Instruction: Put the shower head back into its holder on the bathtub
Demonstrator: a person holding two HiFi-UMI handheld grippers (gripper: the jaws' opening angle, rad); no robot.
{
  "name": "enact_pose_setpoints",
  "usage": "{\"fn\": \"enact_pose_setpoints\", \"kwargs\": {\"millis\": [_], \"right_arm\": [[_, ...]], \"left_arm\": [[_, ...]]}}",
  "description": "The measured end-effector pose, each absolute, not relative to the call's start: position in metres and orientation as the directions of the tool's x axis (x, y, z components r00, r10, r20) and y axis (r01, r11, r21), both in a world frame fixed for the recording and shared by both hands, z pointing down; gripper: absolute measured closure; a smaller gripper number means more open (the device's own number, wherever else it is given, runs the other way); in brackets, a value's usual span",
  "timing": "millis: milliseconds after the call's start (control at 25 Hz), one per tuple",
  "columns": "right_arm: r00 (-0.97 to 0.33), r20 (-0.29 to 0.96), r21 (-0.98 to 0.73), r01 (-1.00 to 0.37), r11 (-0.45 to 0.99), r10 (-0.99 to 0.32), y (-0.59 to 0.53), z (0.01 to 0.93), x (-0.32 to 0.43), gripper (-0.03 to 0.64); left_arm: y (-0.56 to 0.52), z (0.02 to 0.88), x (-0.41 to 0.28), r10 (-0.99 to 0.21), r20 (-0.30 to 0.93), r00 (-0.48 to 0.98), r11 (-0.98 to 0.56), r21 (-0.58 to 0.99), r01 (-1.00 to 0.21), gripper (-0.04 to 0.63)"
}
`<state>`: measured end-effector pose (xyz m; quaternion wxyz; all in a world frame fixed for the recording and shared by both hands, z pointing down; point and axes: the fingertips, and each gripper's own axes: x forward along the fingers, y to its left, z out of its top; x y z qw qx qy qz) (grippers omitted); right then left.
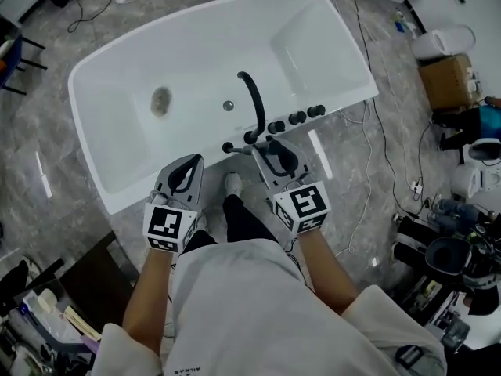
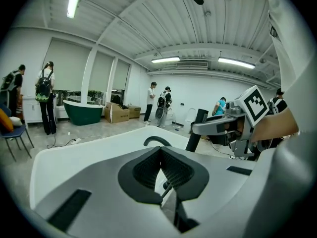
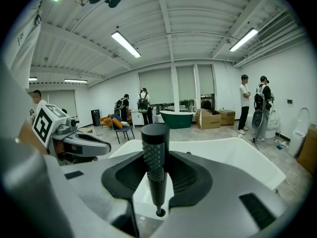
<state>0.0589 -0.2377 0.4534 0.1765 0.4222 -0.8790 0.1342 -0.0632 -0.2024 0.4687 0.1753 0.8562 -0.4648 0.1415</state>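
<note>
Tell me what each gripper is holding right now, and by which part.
The right gripper clamps the shower head by its knurled band, just below the blunt top end. The left gripper has its jaws together on nothing.

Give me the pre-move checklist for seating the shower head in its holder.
1. Right claw grip on shower head: ok, jaws clamped on its knurled section.
2. Shower head aimed at holder: ok, its thin lower end meets the holder's ring.
3. Shower head seated: not ok, its thick body stands well above the ring.
4. Left claw out of the way: ok, shut, empty, off to the side.
5. Faucet spout clear of the path: ok, it arches away over the basin.
</note>
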Motion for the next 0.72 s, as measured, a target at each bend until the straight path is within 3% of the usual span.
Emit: {"fn": "enact_pose_setpoints", "kwargs": {"millis": [720], "right_arm": [[-0.586, 0.487, -0.114, -0.778, 0.618, -0.648, -0.249, 0.543, 0.057, 0.471]], "left_arm": [[-0.207, 0.537, -0.049, -0.717, 0.469, 0.515, -0.485, 0.195, -0.853, 0.583]]}}
